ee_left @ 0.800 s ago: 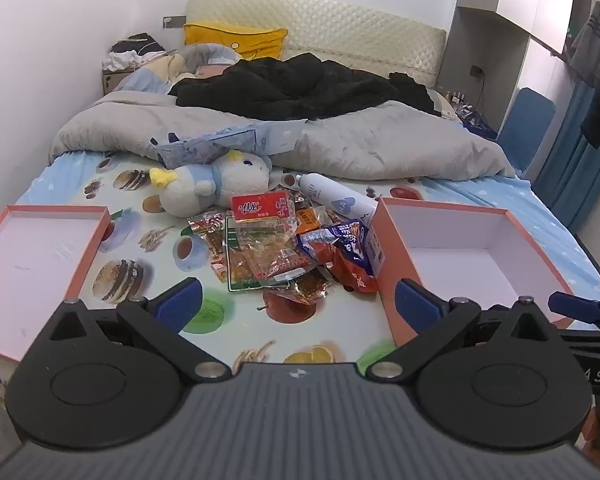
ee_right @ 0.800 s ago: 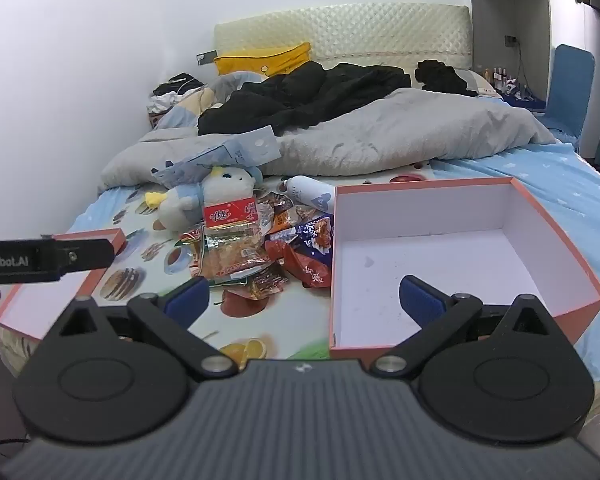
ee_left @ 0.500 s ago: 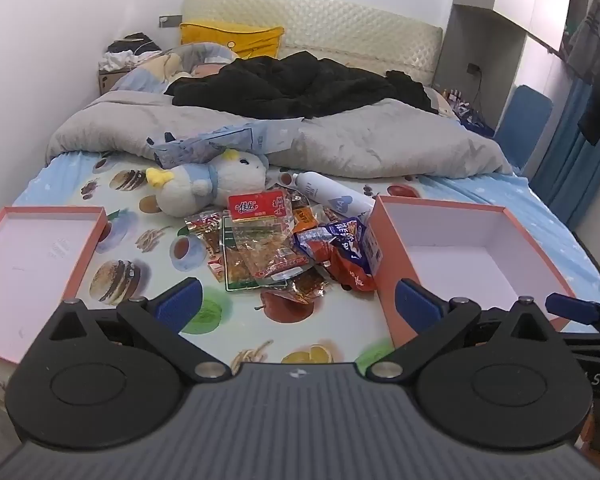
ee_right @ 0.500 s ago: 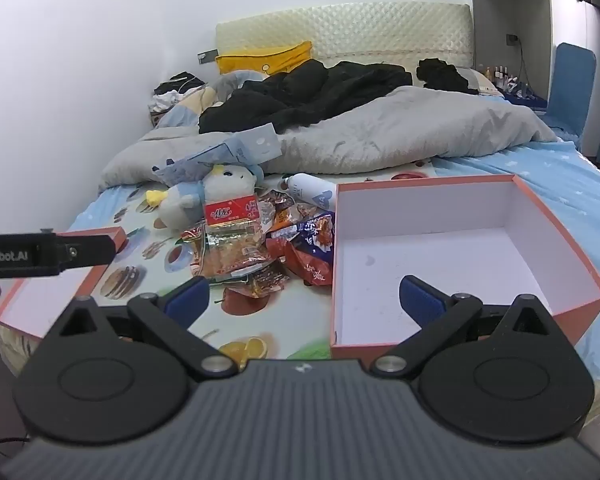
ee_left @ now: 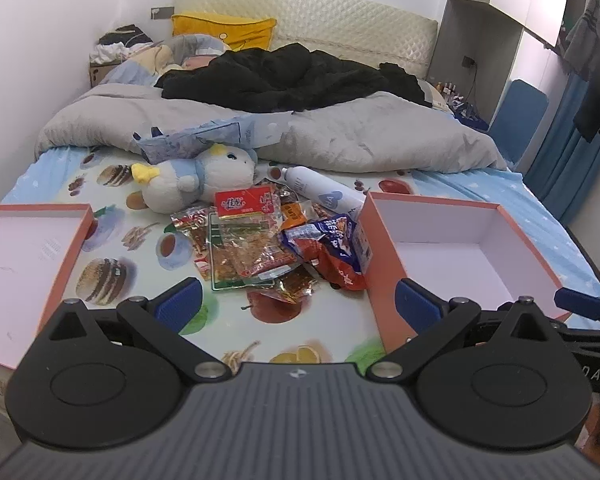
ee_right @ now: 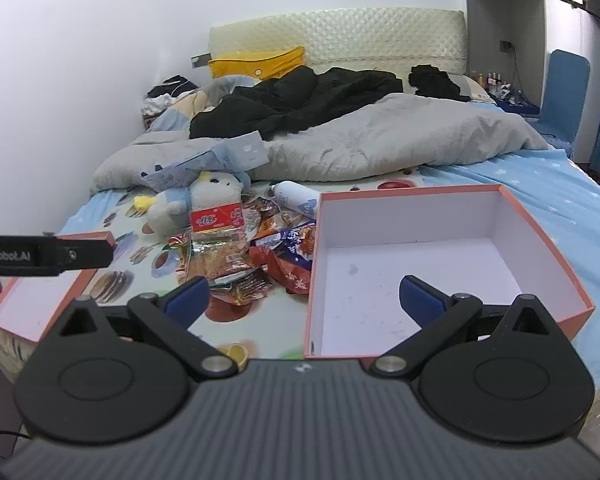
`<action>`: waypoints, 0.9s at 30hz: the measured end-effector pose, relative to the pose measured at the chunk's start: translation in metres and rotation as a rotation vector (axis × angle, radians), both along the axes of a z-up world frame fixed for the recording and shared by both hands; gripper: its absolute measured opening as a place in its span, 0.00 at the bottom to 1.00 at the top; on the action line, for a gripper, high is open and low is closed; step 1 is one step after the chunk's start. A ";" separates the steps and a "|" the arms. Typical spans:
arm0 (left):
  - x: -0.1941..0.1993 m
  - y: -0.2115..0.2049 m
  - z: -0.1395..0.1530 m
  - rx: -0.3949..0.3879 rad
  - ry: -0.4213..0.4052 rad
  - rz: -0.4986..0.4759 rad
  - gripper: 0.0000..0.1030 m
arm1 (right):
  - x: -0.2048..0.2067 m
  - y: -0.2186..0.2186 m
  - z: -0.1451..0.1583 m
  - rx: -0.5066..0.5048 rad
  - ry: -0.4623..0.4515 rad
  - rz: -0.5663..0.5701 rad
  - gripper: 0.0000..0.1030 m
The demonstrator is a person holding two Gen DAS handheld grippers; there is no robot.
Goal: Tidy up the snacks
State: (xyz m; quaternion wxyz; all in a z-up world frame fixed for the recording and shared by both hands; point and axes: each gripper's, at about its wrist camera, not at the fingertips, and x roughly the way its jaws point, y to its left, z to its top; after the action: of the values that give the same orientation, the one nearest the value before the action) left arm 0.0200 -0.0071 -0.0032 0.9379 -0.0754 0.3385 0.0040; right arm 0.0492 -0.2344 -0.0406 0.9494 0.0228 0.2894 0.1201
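- Almost nothing has shifted since the earlier frames: both views have only crept a little nearer the bed, and the snacks lie where they did.
- Left gripper (ee_left: 296,300) hangs over the near edge of the bed, jaws spread wide with nothing between them.
- Right gripper (ee_right: 304,294) hangs over the near wall of the deep box (ee_right: 540,240), jaws likewise wide apart and empty.
- Pile of snacks (ee_left: 268,244) lies on the fruit-print sheet (ee_left: 148,240), between the shallow lid (ee_left: 32,248) on the left and the deep box on the right; a red and blue packet (ee_left: 332,252) touches the box's left wall.
- Stuffed toy (ee_left: 196,180) lies just beyond the pile, with a white bottle (ee_left: 320,194) to its right.
- Grey blanket (ee_left: 360,136) and black clothes (ee_left: 292,80) cover the far half of the bed.
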 end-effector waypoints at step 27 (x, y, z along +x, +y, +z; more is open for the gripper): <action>0.010 -0.007 0.000 -0.008 0.031 0.004 1.00 | -0.002 0.003 -0.004 0.004 0.009 0.019 1.00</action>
State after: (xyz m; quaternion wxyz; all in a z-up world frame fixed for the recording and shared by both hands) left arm 0.0299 -0.0143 -0.0029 0.9322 -0.0800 0.3530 0.0054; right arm 0.0473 -0.2319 -0.0444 0.9468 0.0223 0.2938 0.1295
